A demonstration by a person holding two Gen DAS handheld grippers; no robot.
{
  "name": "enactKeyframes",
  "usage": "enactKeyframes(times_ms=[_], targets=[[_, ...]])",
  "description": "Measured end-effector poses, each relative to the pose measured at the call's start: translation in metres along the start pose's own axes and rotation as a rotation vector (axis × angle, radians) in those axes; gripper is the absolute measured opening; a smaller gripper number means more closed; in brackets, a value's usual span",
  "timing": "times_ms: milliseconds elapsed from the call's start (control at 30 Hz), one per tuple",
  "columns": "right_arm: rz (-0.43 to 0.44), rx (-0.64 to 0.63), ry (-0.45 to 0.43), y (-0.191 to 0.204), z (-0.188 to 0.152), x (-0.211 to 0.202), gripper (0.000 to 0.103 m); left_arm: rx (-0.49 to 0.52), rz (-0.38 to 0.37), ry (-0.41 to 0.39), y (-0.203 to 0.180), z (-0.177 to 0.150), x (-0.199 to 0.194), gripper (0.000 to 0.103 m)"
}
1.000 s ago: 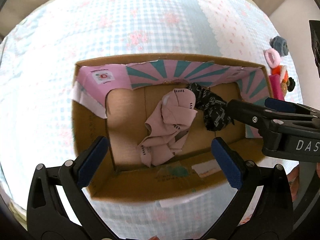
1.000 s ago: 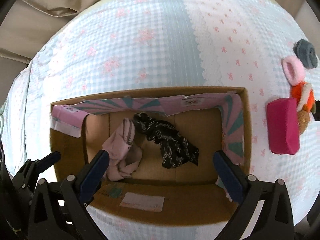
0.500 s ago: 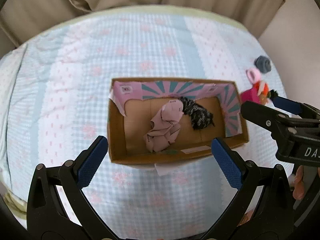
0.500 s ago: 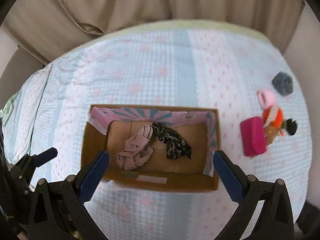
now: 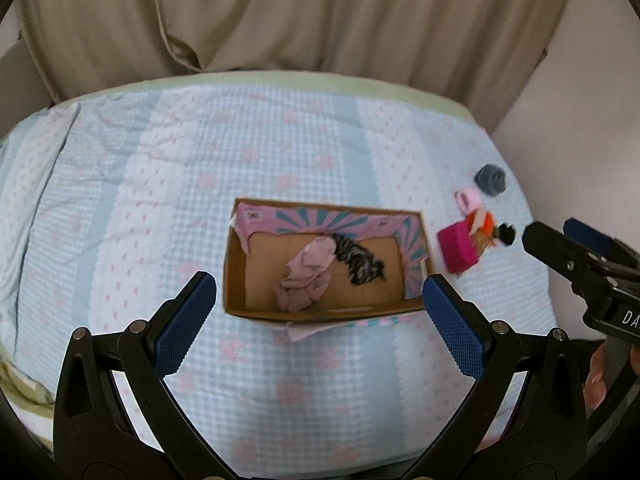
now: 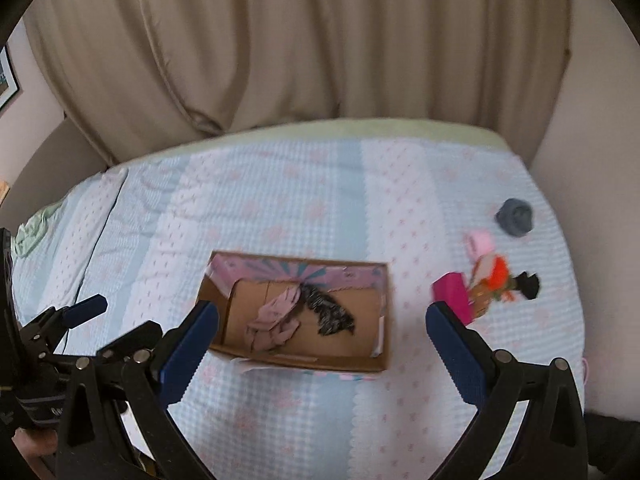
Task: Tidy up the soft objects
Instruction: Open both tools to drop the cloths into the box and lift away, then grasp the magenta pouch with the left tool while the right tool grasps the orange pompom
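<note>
The small pile at the right edge of the bed (image 5: 320, 152) is blurred: a magenta block (image 5: 456, 249), an orange-and-brown soft toy (image 6: 494, 280) whose shape is hard to read, a black scrap (image 6: 528, 285), a pink scrunchie (image 5: 469, 200) and a grey scrunchie (image 6: 515, 217) can be told apart, little more. The right gripper (image 6: 322, 336) is cut off at the frame edge in the left wrist view, with fingertips of a hand (image 5: 596, 380) showing beneath it. Inside the cardboard box (image 5: 236, 264) a crumpled pink garment (image 5: 306, 276) lies touching a black patterned cloth (image 5: 360, 262). Both the left gripper (image 5: 320, 308) and the right one stand spread wide, holding nothing. Compared with a second ago, both cameras have pulled well back and up: the box looks far smaller, and the beige curtain (image 6: 320, 40) now fills the top.
</note>
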State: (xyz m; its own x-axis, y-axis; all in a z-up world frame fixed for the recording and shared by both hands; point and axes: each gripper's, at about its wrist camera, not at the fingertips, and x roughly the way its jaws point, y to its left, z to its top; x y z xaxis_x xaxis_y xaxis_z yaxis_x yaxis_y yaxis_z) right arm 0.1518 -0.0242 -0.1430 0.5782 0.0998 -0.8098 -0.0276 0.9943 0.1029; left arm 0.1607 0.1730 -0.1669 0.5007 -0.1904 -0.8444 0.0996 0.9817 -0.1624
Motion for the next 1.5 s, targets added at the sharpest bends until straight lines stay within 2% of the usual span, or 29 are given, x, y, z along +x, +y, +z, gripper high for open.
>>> enactKeyframes(times_ms=[267,633,833,1000,1300,1500], targets=[[0.012,0.034,-0.073,-0.054,0.0,-0.036,0.103,-0.004,0.008,-0.063,-0.044,0.006,-0.02,0.103],[0.045,-0.02,-0.086,-0.174,-0.004,-0.049,0.103,-0.111,0.026,-0.087,-0.142,0.004,-0.005,0.103],[0.033,-0.078,-0.086,-0.236,-0.004,-0.039,0.103,-0.165,0.021,-0.046,-0.192,0.005,0.033,0.103],[0.034,-0.114,-0.061,-0.28,-0.005,-0.011,0.103,-0.174,0.026,0.016,-0.221,0.008,0.076,0.103],[0.033,-0.226,-0.018,-0.324,-0.007,0.061,0.103,-0.168,-0.007,0.161,-0.258,0.015,0.181,0.102],[0.029,-0.339,0.026,-0.34,-0.007,0.125,0.103,-0.143,-0.011,0.254,-0.275,0.023,0.257,0.102]])
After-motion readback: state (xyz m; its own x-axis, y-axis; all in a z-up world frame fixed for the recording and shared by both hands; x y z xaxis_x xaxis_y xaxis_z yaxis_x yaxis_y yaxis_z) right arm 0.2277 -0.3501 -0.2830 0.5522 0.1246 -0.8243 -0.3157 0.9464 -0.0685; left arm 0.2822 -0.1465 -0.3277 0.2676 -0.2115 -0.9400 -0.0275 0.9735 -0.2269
